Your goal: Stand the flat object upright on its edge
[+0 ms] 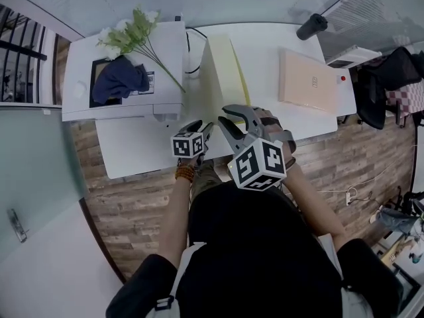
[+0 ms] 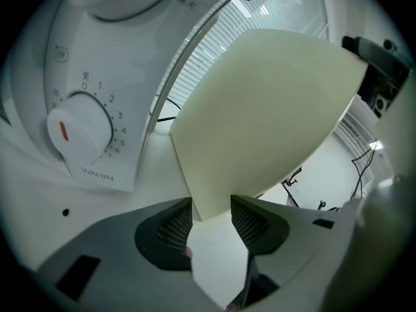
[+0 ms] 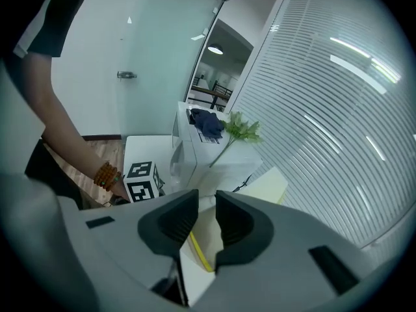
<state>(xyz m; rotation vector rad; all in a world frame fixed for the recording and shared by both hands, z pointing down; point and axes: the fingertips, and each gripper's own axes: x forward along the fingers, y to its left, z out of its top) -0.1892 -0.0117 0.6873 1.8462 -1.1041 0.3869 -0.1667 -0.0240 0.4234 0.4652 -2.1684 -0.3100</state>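
A pale yellow flat book (image 1: 222,78) stands upright on its edge on the white table (image 1: 139,144), running away from me. In the left gripper view its near lower corner (image 2: 260,122) sits between the fingertips of my left gripper (image 2: 211,216), whose jaws stand apart and do not press it. In the head view the left gripper (image 1: 204,128) is at the book's near end. My right gripper (image 1: 228,114) hovers just right of that end, above the table. Its jaws (image 3: 207,216) show a narrow gap with nothing between them; the book (image 3: 266,187) lies beyond.
A white appliance (image 1: 126,78) with a numbered dial (image 2: 78,129) stands left of the book, carrying a dark blue cloth (image 1: 119,78) and a green flower sprig (image 1: 136,28). A peach box (image 1: 308,81) and a black cylinder (image 1: 311,26) are at the right. The table's front edge is near my body.
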